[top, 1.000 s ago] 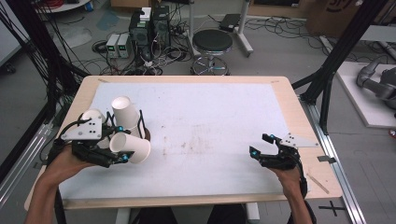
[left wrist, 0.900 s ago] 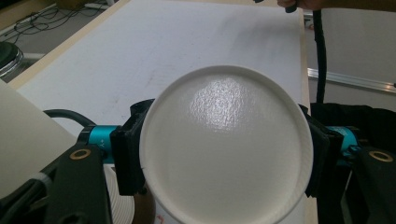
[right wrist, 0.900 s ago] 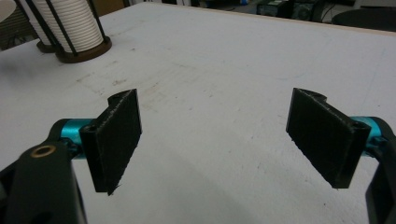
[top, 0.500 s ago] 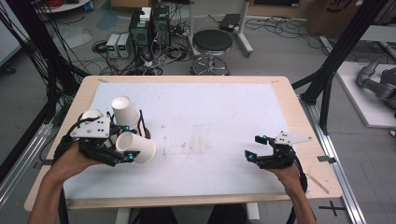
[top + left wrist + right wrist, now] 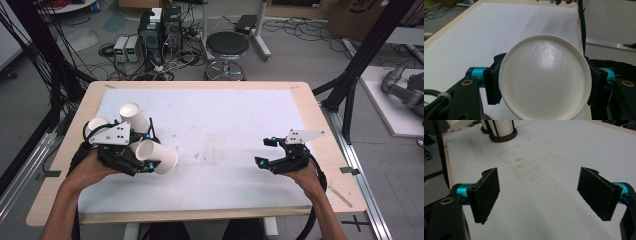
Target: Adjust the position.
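Note:
My left gripper is shut on a white paper cup held on its side above the table's left part. In the left gripper view the cup's round end faces the camera, and a black pad presses on each side of it. Just behind stand two stacks of white cups. Over the right side of the table my right gripper is open and points left. Between its fingers there is bare table.
The white mat covers the wooden table, with faint scuffs at its middle. In the right gripper view the cup stacks stand in brown ring holders at the far end. A stool and cables lie beyond the table.
The left gripper has carried the cup a little to the right. The right gripper has lifted and shifted slightly left, its jaws the same width apart.

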